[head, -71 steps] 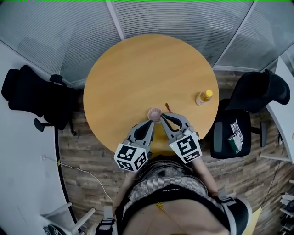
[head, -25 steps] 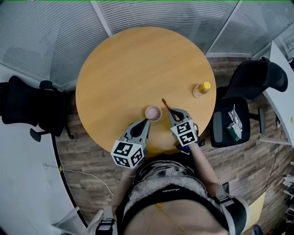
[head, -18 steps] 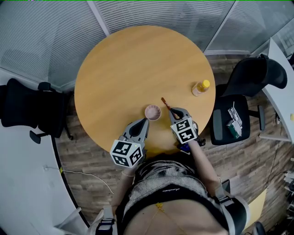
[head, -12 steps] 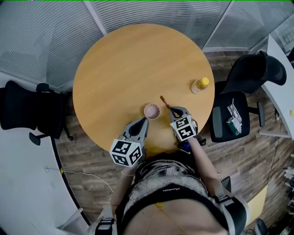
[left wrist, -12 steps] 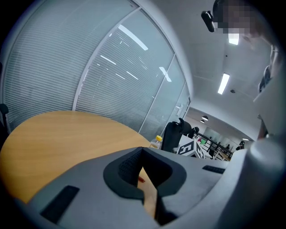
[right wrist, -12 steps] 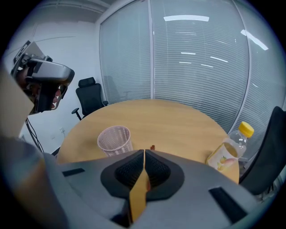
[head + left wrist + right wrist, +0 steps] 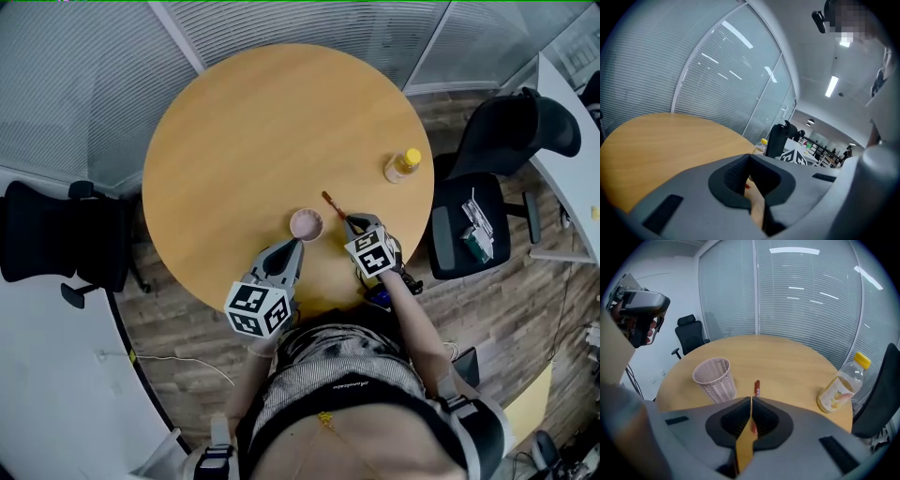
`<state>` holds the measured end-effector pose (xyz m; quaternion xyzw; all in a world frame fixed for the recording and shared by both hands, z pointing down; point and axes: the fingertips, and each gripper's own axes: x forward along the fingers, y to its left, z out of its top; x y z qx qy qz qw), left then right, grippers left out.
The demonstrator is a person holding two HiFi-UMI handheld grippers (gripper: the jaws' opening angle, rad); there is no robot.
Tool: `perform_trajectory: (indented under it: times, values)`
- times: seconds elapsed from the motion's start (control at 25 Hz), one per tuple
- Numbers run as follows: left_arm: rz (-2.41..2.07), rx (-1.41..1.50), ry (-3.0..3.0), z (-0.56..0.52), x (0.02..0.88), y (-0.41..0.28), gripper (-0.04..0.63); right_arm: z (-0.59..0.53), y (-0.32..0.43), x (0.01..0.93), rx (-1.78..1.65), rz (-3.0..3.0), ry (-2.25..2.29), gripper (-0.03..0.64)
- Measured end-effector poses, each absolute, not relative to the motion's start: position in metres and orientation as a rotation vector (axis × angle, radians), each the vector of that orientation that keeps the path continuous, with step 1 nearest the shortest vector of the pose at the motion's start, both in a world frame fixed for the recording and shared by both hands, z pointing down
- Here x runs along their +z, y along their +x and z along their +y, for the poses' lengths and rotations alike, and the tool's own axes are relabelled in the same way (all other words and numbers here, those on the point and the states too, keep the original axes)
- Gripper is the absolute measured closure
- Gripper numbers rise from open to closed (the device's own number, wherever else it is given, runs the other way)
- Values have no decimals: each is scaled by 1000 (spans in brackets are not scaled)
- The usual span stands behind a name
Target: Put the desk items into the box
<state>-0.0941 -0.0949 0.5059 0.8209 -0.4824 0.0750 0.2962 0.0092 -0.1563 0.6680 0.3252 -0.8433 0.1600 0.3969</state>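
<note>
On the round wooden table [image 7: 244,141], the red pen [image 7: 332,203] and yellow-capped plastic bottle [image 7: 401,166] are outside the pink mesh cup [image 7: 306,225]: 0 items packed. Your right gripper [image 7: 352,221], at the pen, and left gripper [image 7: 295,246] are closed, empty.

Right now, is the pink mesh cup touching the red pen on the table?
Apart. Right gripper view shows a gap between the pink mesh cup and the red pen.

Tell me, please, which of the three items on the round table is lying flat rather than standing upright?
The red pen: it lies flat on its side, while the pink mesh cup and the yellow-capped bottle both stand upright.
</note>
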Motion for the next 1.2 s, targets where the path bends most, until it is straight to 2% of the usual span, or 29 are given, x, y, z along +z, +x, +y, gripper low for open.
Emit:
perform_trajectory:
  times: [0.52, 0.68, 0.92, 1.08, 1.2]
  values:
    - [-1232, 252, 2183, -108, 512, -66, 597, -164, 40, 694, 461, -2063, 787, 592]
    - [-1222, 267, 2176, -132, 509, -35, 598, -184, 71, 699, 489, -2049, 771, 592]
    - [-1216, 265, 2177, -102, 522, -82, 598, -153, 29, 715, 497, -2028, 769, 592]
    - [-1213, 276, 2170, -117, 518, -57, 598, -166, 53, 719, 522, -2020, 774, 590]
    - [-1209, 271, 2169, -109, 524, -71, 598, -159, 39, 726, 521, -2010, 763, 578]
